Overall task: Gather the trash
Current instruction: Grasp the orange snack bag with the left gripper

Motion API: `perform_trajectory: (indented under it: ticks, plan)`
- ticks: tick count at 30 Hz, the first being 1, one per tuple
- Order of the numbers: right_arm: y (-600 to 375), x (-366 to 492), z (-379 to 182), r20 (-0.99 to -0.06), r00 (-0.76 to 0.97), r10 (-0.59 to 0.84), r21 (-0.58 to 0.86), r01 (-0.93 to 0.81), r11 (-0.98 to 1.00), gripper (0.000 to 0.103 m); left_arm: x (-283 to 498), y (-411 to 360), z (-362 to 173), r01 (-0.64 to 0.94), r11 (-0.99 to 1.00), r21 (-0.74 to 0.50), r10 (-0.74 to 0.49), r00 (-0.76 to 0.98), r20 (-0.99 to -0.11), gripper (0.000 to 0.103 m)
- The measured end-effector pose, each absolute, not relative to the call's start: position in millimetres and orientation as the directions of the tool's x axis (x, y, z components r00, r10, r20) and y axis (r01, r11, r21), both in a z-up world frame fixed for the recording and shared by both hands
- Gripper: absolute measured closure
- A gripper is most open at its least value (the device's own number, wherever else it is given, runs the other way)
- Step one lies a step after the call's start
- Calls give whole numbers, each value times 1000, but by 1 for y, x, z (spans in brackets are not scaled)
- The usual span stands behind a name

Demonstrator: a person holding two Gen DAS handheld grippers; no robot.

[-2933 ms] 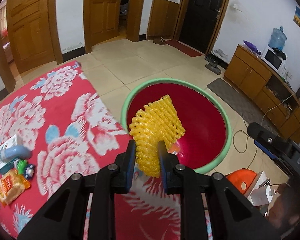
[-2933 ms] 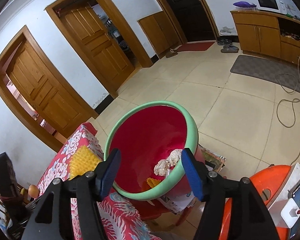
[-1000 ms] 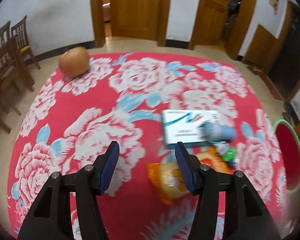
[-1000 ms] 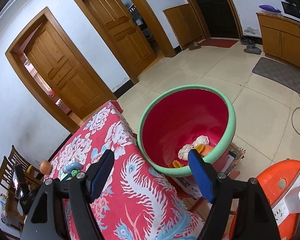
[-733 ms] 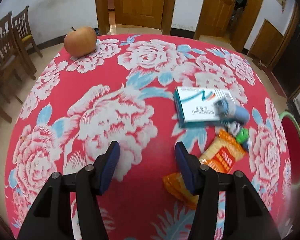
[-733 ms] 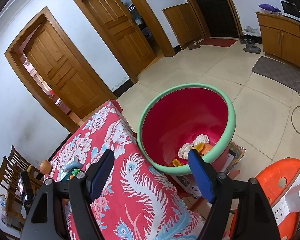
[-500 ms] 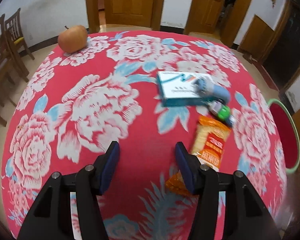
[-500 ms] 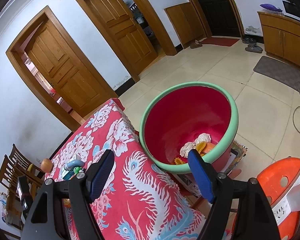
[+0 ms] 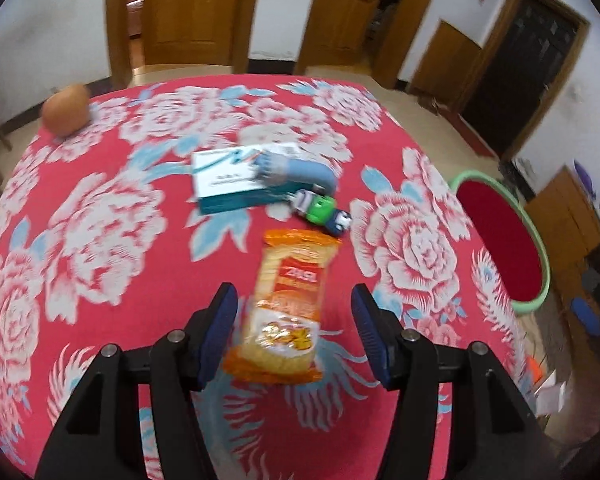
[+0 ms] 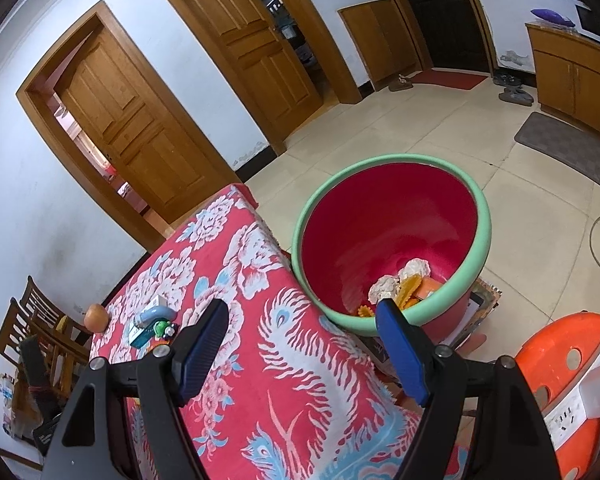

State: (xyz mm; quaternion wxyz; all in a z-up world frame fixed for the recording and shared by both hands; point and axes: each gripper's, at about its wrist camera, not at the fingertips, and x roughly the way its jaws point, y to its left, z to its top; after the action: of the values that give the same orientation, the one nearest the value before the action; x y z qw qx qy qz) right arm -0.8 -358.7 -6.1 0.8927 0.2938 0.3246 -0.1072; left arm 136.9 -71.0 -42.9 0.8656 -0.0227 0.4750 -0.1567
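Note:
An orange snack packet [image 9: 290,304] lies on the red flowered tablecloth [image 9: 100,208]. My left gripper [image 9: 294,334] hovers open above it, its near end between the blue pads without touching them. Beyond the packet sit a white and teal box [image 9: 228,182], a blue tube [image 9: 296,170] and a small green toy [image 9: 320,212]. The red bin with a green rim [image 10: 392,240] stands beside the table and holds yellow netting and crumpled paper [image 10: 400,284]. Open and empty, my right gripper [image 10: 300,344] hangs over the table corner near the bin.
An apple [image 9: 66,109] rests at the table's far left corner. Wooden chairs [image 10: 32,320] stand beyond the table. An orange stool [image 10: 564,360] with a white power strip is at the right. The bin [image 9: 500,240] also shows at the table's right edge.
My left gripper swung from the bin back over the table and slid sideways until the orange packet came between its fingers. The yellow netting it held now lies in the bin. The right gripper barely moved.

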Motion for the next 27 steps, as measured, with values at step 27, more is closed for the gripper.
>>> perform_trajectory:
  ticks: [27]
  plan:
    - [-257, 35, 19, -639, 758, 133, 396, 177, 901, 25, 139, 19, -8, 53, 994, -97, -108, 638, -763, 64]
